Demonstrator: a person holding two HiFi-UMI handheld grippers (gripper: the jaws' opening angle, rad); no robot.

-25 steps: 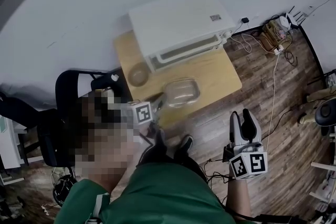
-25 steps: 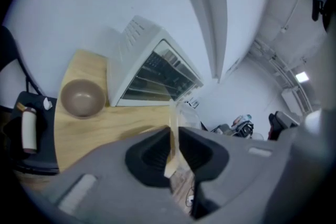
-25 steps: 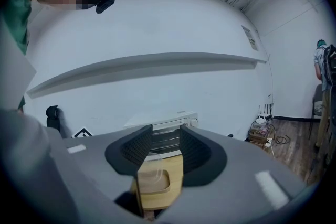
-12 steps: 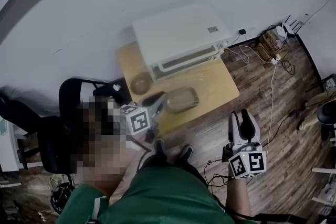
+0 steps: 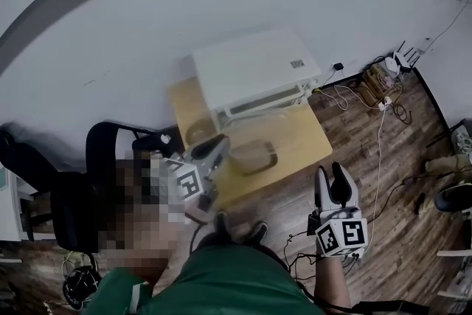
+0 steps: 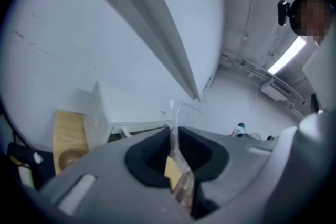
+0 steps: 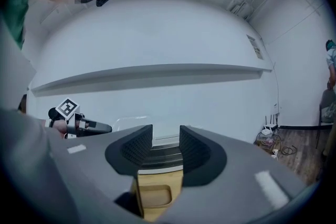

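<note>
Clear plastic lid (image 6: 172, 117) pinched edge-on by left gripper (image 6: 172, 138); right gripper (image 7: 166, 140) gapes empty.

You have nothing legible in front of you. The small grey label (image 5: 297, 63) on top of the white oven (image 5: 251, 70) is too small to read. The marker cube (image 5: 186, 181) on your left gripper (image 5: 218, 147) and the second cube (image 5: 341, 236) on your right gripper (image 5: 330, 177) carry only black-and-white square patterns, no letters or numbers. In the right gripper view a notice (image 7: 255, 46) hangs high on the wall (image 7: 157, 34), its print too fine to make out.
</note>
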